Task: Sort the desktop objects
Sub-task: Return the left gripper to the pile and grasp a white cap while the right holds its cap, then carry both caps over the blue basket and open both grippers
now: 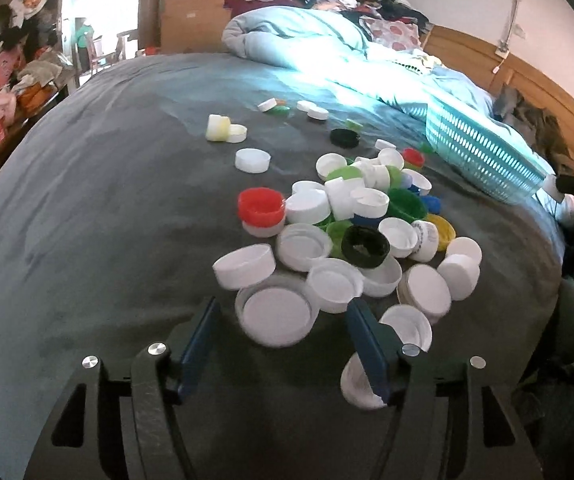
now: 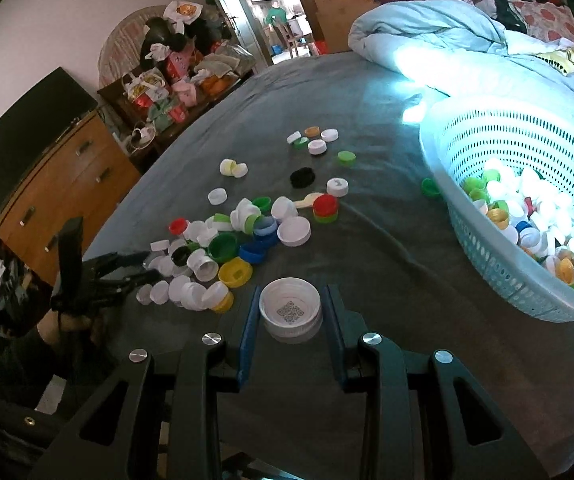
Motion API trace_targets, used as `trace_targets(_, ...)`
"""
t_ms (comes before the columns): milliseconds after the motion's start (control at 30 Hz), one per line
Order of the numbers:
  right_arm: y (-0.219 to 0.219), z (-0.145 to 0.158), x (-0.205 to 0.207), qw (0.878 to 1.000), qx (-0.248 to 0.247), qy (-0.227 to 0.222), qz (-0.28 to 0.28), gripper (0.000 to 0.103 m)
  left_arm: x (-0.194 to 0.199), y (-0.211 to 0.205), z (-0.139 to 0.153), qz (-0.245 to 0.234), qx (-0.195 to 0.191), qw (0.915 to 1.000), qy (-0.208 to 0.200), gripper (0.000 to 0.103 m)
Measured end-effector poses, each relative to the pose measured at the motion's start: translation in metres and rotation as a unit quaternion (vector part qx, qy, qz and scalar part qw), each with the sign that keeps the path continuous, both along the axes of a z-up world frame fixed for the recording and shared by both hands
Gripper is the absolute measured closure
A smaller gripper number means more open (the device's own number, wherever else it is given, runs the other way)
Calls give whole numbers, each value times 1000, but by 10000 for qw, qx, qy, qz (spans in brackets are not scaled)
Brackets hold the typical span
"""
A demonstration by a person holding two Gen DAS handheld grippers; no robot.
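The left gripper (image 1: 283, 320) has its jaws standing well apart, the blue pads either side of the near edge of a heap of bottle caps (image 1: 351, 224) on the grey bedspread (image 1: 87, 220). A wide white cap (image 1: 275, 314), hollow side up, lies in the gap between the pads and neither pad presses on it; a smaller white cap (image 1: 357, 386) sits against the outer side of the right-hand pad. The right gripper (image 2: 291, 314) has its jaws drawn in on a white cap with a QR code inside (image 2: 290, 312), one pad on each side of its ribbed wall, hollow side facing the camera. Ahead and to its right stands a pale blue perforated basket (image 2: 487, 256), tilted on the bedding and partly filled with caps of many colours. Stray caps are scattered farther up the bedspread, with a rumpled light blue quilt (image 2: 427, 36) beyond them.
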State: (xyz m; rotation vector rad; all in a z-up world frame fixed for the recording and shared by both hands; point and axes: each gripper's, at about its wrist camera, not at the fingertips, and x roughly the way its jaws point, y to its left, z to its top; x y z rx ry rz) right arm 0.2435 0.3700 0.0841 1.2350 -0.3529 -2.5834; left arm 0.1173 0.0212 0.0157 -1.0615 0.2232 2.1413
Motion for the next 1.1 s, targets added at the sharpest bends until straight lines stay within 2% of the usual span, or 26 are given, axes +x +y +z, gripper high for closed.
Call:
trace_targets(67, -1, 0, 1, 10000, -15, 0, -15, 75, -1, 4, -1, -8, -21, 10000, -29, 60)
trace_targets(267, -6, 6, 3, 9999, -27, 114, 51, 75, 15, -1, 18, 151, -130, 9996, 196, 60)
trace_targets(433, -2, 16, 2, 9994, 23, 346, 53, 75, 26, 9, 63, 412, -536, 9945, 805, 60)
trace_targets(567, 15, 36, -4, 9977, 103, 666, -94, 75, 38, 58, 109, 90, -854, 9851, 1489, 60)
trace_targets(700, 41, 62, -7, 9942, 238, 991, -343, 75, 49, 126, 148, -319, -892, 9751, 2006, 60)
trace_targets(833, 69, 85, -9, 9898, 431, 1232, -565, 75, 54, 195, 168, -632, -956, 9671, 2273, 60)
trace_targets(1100, 117, 104, -12, 9838, 548, 1390, -988, 75, 51, 301, 190, -930, -1088, 9608, 2373, 60)
